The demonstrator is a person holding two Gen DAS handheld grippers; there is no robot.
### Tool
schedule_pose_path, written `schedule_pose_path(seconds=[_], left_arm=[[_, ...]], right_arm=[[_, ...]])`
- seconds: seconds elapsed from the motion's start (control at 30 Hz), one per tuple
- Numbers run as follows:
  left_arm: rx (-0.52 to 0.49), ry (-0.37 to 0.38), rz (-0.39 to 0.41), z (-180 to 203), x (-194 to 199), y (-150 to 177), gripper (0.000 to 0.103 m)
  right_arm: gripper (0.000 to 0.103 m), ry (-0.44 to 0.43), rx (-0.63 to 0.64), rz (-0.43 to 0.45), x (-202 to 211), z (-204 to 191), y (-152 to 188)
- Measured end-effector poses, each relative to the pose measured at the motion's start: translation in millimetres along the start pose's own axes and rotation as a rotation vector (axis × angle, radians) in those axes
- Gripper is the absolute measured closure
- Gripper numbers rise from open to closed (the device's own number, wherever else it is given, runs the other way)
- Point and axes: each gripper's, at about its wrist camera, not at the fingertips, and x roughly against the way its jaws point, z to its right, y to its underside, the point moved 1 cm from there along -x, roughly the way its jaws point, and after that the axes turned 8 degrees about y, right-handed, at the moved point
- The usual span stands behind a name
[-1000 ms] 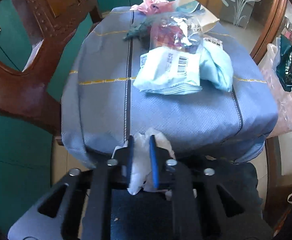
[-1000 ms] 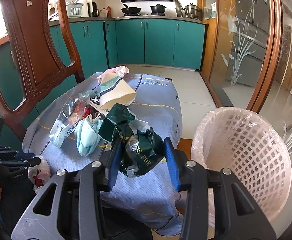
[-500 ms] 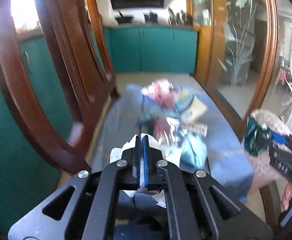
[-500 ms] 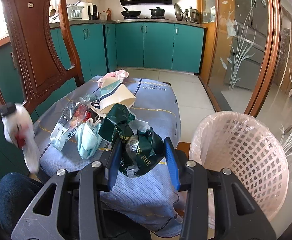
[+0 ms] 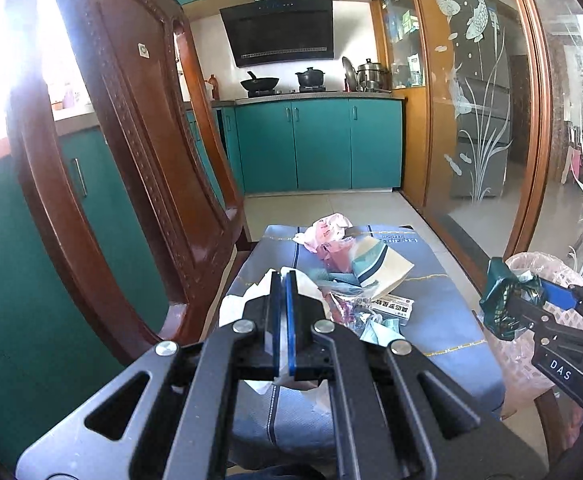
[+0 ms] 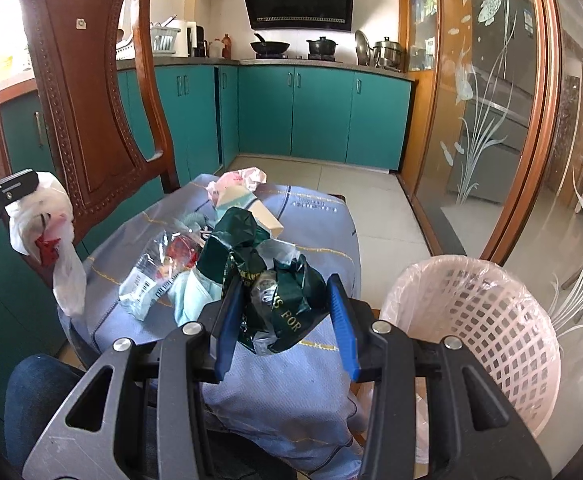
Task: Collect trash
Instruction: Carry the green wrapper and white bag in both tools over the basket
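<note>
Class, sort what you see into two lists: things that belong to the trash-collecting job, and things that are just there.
Job:
white plastic bag in left tool
dark green wrapper in right tool
pink basket
wrappers on cushion

Just there:
wooden chair
teal cabinets
pots

The left gripper (image 5: 282, 280) has its jaws pinched on a white crumpled plastic bag (image 5: 235, 304) above a blue cushion (image 5: 431, 320) strewn with wrappers. At right, the right gripper (image 5: 531, 300) holds a dark green bag (image 5: 499, 300) beside the pink basket (image 5: 547, 266).
</note>
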Motion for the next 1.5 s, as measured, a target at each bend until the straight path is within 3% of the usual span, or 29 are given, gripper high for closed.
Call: schedule_pose_path(seconds=[1.5], left_arm=[[0.007, -0.025, 0.013, -2, 7, 2, 0.100]], right_arm=[[0.061, -0.025, -0.011, 0.051, 24, -4, -6]])
